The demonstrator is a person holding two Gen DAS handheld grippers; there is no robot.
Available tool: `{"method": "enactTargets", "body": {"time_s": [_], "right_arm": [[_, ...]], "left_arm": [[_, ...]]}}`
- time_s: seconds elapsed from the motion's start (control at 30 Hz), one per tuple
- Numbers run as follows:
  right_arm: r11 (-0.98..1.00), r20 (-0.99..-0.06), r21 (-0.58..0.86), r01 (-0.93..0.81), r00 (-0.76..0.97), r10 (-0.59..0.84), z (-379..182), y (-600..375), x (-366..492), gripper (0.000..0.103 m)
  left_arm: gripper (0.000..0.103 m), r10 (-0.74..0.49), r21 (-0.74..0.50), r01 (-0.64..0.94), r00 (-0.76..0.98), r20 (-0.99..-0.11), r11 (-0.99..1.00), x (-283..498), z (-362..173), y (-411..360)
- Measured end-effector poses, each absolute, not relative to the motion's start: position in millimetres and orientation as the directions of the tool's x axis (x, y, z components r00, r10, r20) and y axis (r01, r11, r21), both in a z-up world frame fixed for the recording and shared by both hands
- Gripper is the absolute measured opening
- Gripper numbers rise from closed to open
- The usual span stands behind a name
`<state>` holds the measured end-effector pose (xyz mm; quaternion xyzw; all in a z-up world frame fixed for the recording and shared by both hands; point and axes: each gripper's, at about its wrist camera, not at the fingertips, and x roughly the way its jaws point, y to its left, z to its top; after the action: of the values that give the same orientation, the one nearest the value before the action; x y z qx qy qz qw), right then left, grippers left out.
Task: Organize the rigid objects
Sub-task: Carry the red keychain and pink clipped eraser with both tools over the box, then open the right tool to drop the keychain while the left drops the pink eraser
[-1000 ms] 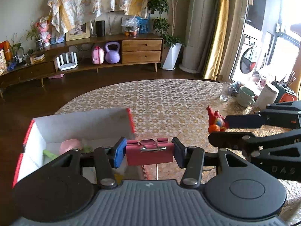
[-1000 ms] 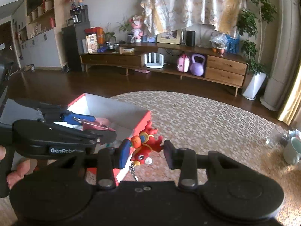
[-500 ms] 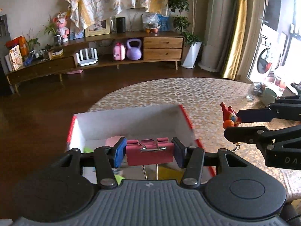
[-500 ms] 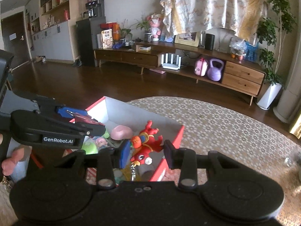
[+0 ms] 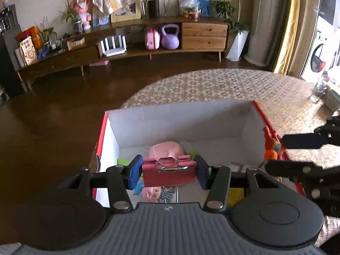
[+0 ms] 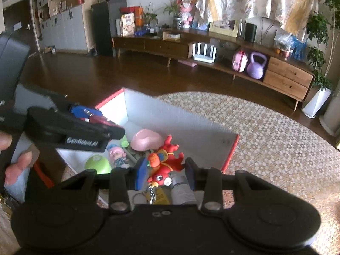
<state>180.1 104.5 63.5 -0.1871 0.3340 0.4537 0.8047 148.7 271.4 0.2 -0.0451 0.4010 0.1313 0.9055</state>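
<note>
Left gripper point(image 5: 169, 171) is clamped on a dark pink metal binder clip point(image 5: 169, 173), blue pads point(image 5: 136, 171) pressing its two ends, jaws about half apart. Right gripper point(image 6: 164, 173) is narrower and pinches a red plastic dragon keychain toy point(image 6: 164, 165), its key ring dangling below. Both hang over the open white cardboard box with red outer walls point(image 5: 180, 125) sitting on the round patterned table point(image 6: 276, 138). Inside the box: a pink bowl-shaped toy point(image 6: 145, 139), a green ball point(image 6: 97, 164) and a small blue-haired doll point(image 6: 116, 154). A person's fingers point(image 6: 16, 167) wrap the left handle.
</note>
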Motion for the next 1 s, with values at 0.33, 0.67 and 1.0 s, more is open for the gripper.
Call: {"method": "enactTargets", "body": {"time_s": [0.33,0.67,1.0], "right_arm": [[0.484,-0.769,-0.007,-0.875,0.314,0.557,23,126,185,0.037],[0.475,-0.818,-0.017,-0.88,0.286,0.5,-3,139,182,0.038],[0.507,-0.823,0.03,-0.862,0.267,0.502,-5,142,190,0.043]], "left_arm": [[0.052,0.222,0.08,-0.266,0.562,-0.797,0.961,176,-41,287],[0.051,0.182,0.098,-0.189,0.498,-0.848,0.977,193,-63,284],[0.051,0.157,0.069,-0.196,0.481,-0.862,0.978,192,-62,286]]}}
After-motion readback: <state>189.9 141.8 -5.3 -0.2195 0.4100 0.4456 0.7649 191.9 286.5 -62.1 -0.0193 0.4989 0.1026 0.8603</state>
